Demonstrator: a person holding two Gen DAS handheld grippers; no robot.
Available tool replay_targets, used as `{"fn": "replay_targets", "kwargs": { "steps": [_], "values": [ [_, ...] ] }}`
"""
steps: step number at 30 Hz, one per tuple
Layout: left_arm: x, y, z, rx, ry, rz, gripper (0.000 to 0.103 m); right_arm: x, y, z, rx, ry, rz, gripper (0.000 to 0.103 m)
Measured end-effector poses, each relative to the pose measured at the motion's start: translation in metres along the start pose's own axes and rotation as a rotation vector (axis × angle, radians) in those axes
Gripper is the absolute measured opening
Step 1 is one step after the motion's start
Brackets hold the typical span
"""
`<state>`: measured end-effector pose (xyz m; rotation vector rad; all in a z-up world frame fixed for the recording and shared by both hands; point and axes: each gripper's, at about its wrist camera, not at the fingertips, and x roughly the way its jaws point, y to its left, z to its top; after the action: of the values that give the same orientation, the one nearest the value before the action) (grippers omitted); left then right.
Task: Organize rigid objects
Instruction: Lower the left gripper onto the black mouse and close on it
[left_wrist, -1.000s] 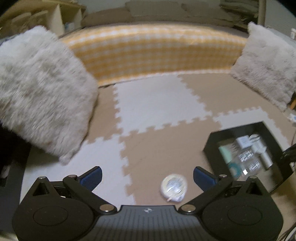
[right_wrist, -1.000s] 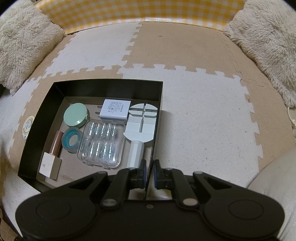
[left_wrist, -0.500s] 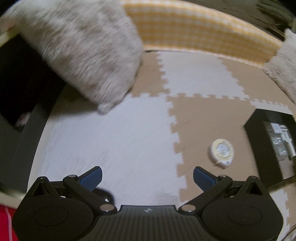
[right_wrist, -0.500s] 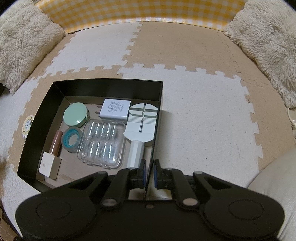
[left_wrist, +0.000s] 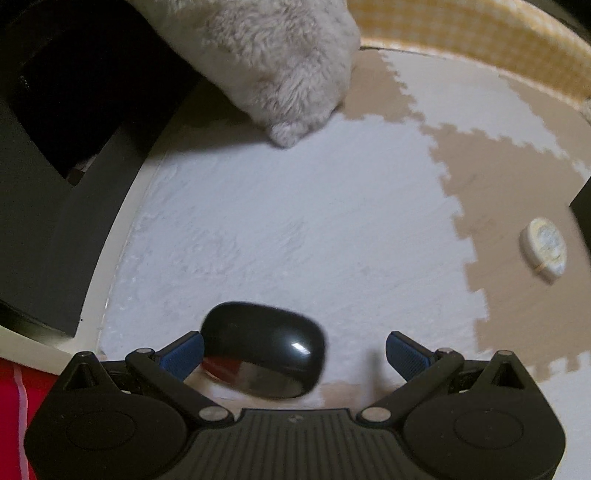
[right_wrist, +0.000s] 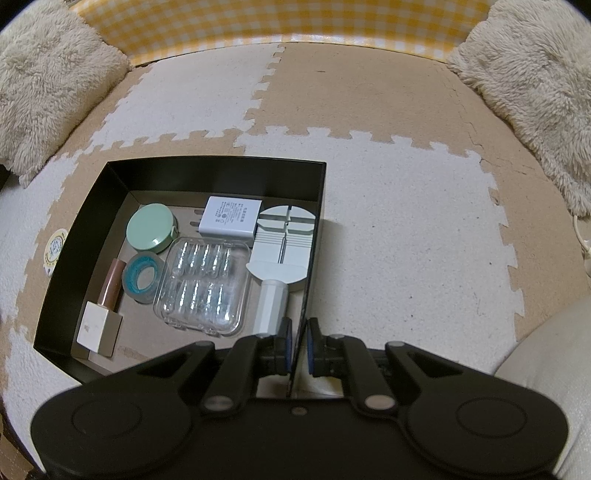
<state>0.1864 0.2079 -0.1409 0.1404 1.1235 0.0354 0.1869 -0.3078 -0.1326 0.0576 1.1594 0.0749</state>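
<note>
Black box (right_wrist: 92, 206) sits on the foam mat floor (right_wrist: 406, 229), open at the top, with its right wall pinched between the closed pads of the right claw (right_wrist: 297, 345). Inside lie a mint round tin (right_wrist: 151, 228), a white charger (right_wrist: 229, 221), a clear plastic case (right_wrist: 205, 284), a white tool with a round slotted head (right_wrist: 282, 245), a roll of teal tape (right_wrist: 142, 277) and a brown tube with a white square cap (right_wrist: 105, 308). A small round cream disc (right_wrist: 55, 247) lies on the floor just outside the box's left wall; the left view shows it too, off to the right.

The left claw (left_wrist: 293, 352) stands wide open, pointing steeply down over a white mat tile. A glossy black oval mouse (left_wrist: 264, 349) lies on that tile between the blue pads, close against the left pad (left_wrist: 183, 354) and well clear of the right one. A fluffy cushion (left_wrist: 273, 62) rests on the floor further off, beside a yellow checked edge (left_wrist: 480, 40).
</note>
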Motion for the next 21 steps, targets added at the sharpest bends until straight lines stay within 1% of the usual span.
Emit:
{"fn": "replay_targets", "kwargs": {
  "steps": [2, 4, 6, 7, 10, 12, 15, 16, 17, 18, 19, 20, 21],
  "values": [
    [0.007, 0.005, -0.004, 0.014, 0.012, 0.009, 0.103, 0.000, 0.000, 0.000, -0.001, 0.000, -0.001, 0.008],
    [0.013, 0.012, -0.007, 0.000, 0.027, 0.014, 0.103, 0.000, 0.000, 0.000, -0.001, 0.000, -0.001, 0.008],
    [0.015, 0.021, -0.010, -0.030, 0.013, -0.005, 0.103, 0.000, 0.000, 0.000, 0.000, 0.001, 0.000, 0.008],
    [0.016, 0.024, -0.011, -0.042, 0.006, -0.002, 0.103, 0.001, 0.000, 0.000, -0.001, 0.002, 0.000, 0.008],
    [0.018, 0.030, -0.012, -0.052, -0.013, -0.009, 0.103, 0.001, 0.000, 0.000, -0.006, 0.004, -0.002, 0.009],
    [0.020, 0.034, -0.012, -0.055, -0.017, -0.031, 0.103, 0.002, 0.000, 0.000, -0.006, 0.005, -0.002, 0.009],
    [0.022, 0.039, -0.012, -0.063, 0.000, -0.075, 0.102, 0.002, 0.000, 0.000, -0.006, 0.005, -0.002, 0.009],
    [0.022, 0.039, -0.011, -0.062, 0.004, -0.077, 0.102, 0.002, 0.000, 0.000, -0.006, 0.005, -0.002, 0.009],
    [0.022, 0.038, -0.011, -0.061, 0.007, -0.079, 0.101, 0.002, 0.000, 0.000, -0.006, 0.005, -0.002, 0.009],
    [0.021, 0.037, -0.010, -0.057, 0.004, -0.081, 0.097, 0.002, 0.000, 0.000, -0.007, 0.005, -0.002, 0.009],
    [0.020, 0.036, -0.008, -0.052, -0.005, -0.080, 0.092, 0.002, 0.000, 0.000, -0.008, 0.006, -0.003, 0.009],
    [0.019, 0.035, -0.007, -0.049, -0.014, -0.078, 0.089, 0.003, 0.001, 0.000, -0.009, 0.006, -0.004, 0.009],
    [0.018, 0.033, -0.006, -0.045, -0.022, -0.081, 0.082, 0.003, 0.001, 0.000, -0.010, 0.007, -0.005, 0.009]
  ]
}}
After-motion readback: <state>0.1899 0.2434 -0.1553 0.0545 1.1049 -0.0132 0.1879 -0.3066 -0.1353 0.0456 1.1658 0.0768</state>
